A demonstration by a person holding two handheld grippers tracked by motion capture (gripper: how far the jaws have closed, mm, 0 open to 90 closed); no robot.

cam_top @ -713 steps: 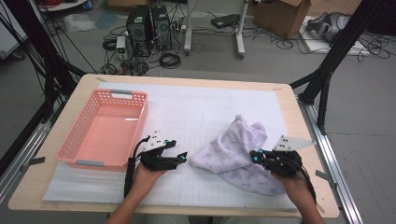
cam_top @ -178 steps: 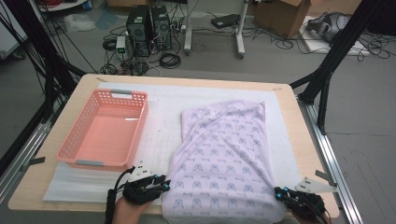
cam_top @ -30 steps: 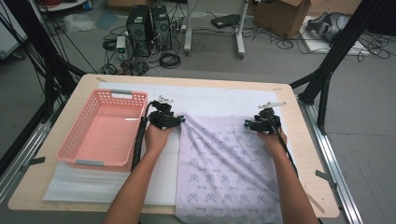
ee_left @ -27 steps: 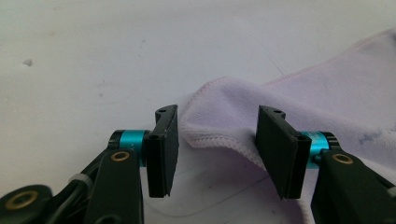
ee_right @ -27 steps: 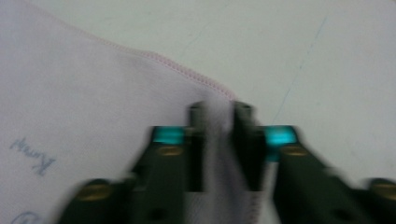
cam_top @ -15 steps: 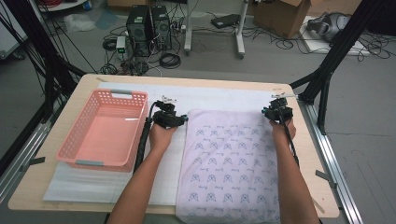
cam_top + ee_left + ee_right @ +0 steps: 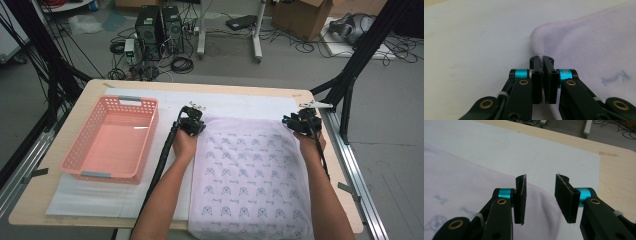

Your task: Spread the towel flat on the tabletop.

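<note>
Spread flat over white desk padding [image 7: 250,106]: patterned cloth [image 7: 250,175]. Left tool [image 7: 542,65] pinching far-left cloth corner; right tool [image 7: 540,191] open over far-right corner. Release gently, avoid dragging hem.

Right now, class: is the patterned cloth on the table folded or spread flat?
Spread flat: the cloth lies as one smooth rectangle, its far corners at the left gripper and right gripper.

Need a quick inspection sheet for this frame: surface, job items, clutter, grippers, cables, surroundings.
Surface: wooden table with white mat on top.
Job's things: patterned cloth spread flat, near edge hanging over the table front.
Clutter: pink basket, apparently empty, on the left.
Grippers: left gripper shut on the cloth's hem; right gripper open at the far right corner.
Cables: black cable along the left forearm.
Surroundings: computer towers, cardboard box, loose floor wiring.
</note>
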